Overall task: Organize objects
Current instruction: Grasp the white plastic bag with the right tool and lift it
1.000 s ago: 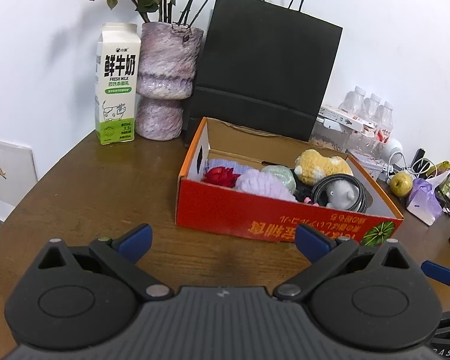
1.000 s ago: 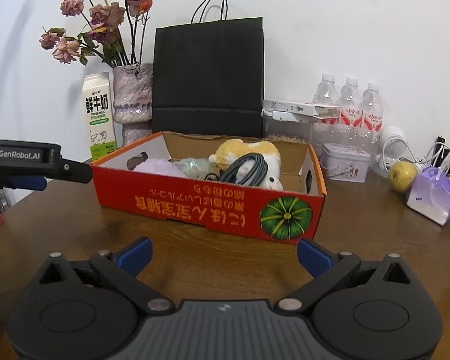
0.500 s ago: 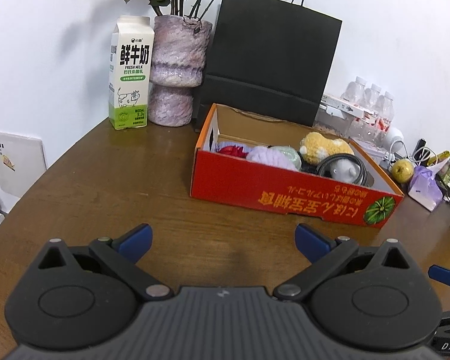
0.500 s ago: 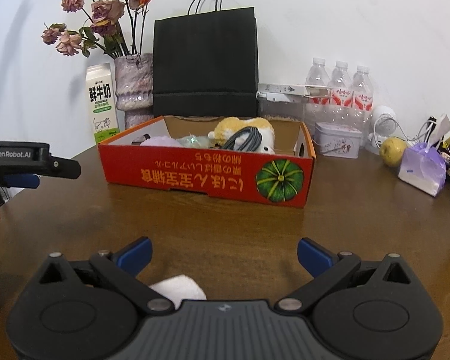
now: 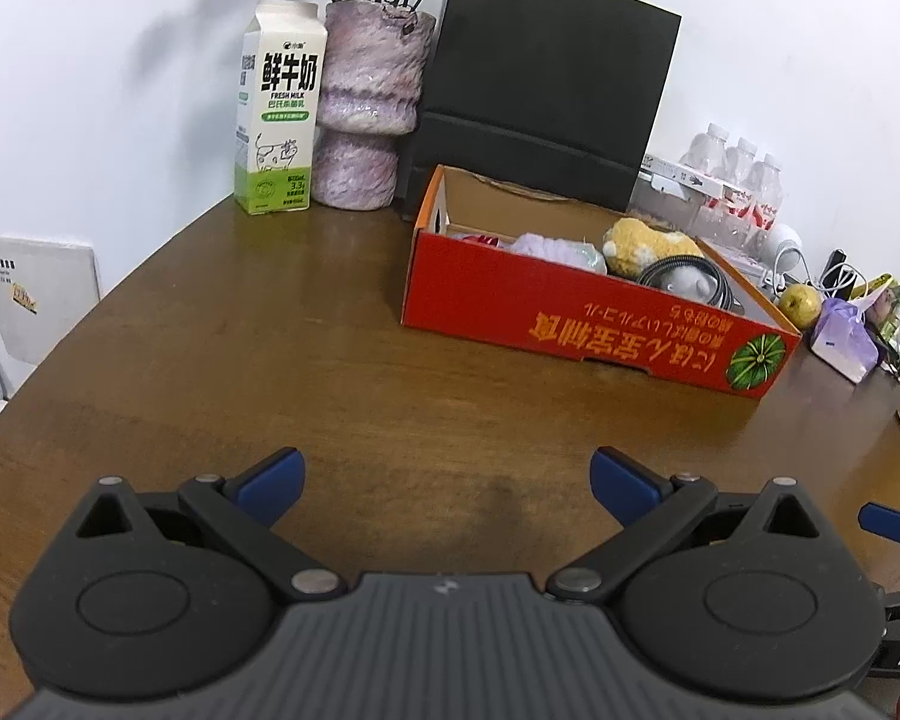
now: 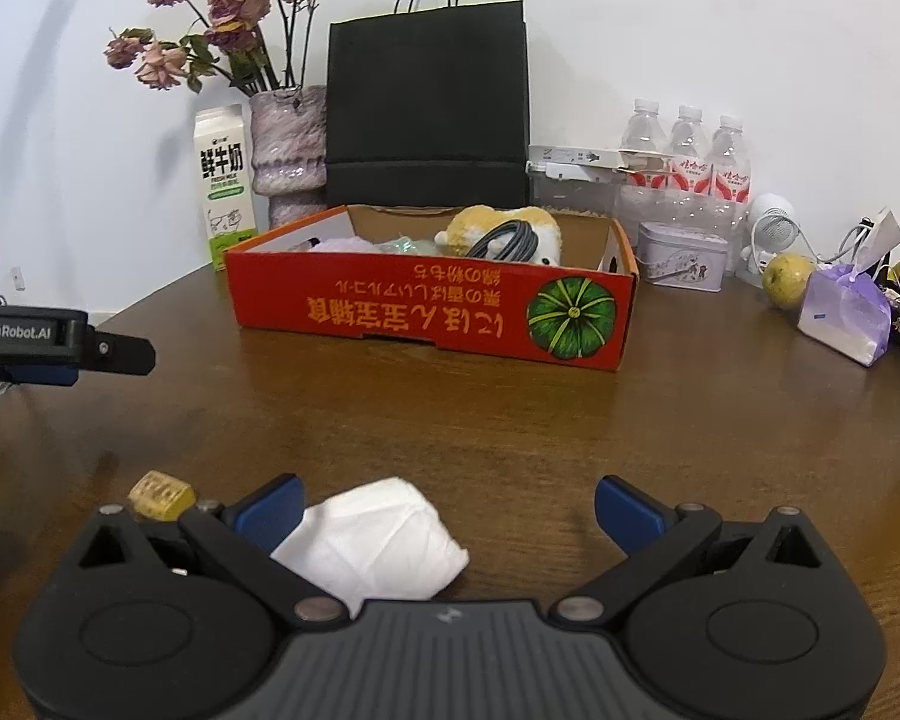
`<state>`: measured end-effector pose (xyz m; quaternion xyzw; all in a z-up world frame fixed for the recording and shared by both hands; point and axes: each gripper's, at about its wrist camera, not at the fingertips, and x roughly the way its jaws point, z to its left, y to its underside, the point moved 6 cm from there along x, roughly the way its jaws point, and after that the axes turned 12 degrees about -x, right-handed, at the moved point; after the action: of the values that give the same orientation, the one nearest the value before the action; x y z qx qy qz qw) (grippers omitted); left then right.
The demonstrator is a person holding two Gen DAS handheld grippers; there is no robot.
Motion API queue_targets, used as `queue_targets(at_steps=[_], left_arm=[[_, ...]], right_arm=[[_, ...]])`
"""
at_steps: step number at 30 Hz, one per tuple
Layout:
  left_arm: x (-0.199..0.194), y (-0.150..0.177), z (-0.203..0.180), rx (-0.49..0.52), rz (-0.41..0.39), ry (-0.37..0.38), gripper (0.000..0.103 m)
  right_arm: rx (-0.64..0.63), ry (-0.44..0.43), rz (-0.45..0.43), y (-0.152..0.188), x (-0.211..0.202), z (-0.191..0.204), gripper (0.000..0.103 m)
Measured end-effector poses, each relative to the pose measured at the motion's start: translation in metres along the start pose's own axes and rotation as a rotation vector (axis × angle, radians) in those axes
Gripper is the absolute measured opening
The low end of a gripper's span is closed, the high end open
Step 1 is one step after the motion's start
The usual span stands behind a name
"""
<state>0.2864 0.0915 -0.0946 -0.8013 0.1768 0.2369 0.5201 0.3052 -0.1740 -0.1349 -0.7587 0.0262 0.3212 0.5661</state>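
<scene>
A red cardboard box [image 5: 576,318] [image 6: 432,306] stands on the brown table and holds a yellow plush toy [image 5: 645,245] [image 6: 510,228], a coiled black cable [image 5: 684,279] [image 6: 507,238], a purple soft item [image 5: 546,243] and other small things. My left gripper [image 5: 447,480] is open over bare wood, well short of the box. My right gripper [image 6: 450,507] is open too. A crumpled white tissue [image 6: 378,540] lies between its fingers, near the left one. A small yellow block [image 6: 161,495] lies just left of it.
Behind the box stand a milk carton [image 5: 279,108], a purple vase [image 5: 369,102] with dried flowers and a black paper bag [image 5: 540,78]. Water bottles [image 6: 687,156], a tin [image 6: 681,255], a pear [image 6: 787,280] and a purple pouch [image 6: 843,312] crowd the right.
Both grippers have drawn back from the box, which looks smaller now. The white tissue and then the yellow block came into the right wrist view. Both stayed open.
</scene>
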Motion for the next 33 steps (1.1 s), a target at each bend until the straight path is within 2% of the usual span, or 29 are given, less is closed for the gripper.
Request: queue_targets(at_steps=[8,18,29,33], left_arm=[[-0.01,0.006,0.018,-0.04,0.007,0.0,0.103],[-0.012,0.01,0.016,-0.042,0.018,0.02,0.103],[-0.01,0.015,0.014,-0.032,0.037,0.018,0.103],[-0.011,0.015,0.014,-0.031,0.043,0.014,0.103]], right_arm=[[-0.005,-0.034,0.001,0.003,-0.006,0.007,0.103],[-0.067,-0.222,0.084,0.008,0.002,0.039,0.103],[-0.147,-0.212,0.117,0.01,0.006,0.054,0.103],[-0.152,-0.217,0.104,0.01,0.003,0.054,0.096]])
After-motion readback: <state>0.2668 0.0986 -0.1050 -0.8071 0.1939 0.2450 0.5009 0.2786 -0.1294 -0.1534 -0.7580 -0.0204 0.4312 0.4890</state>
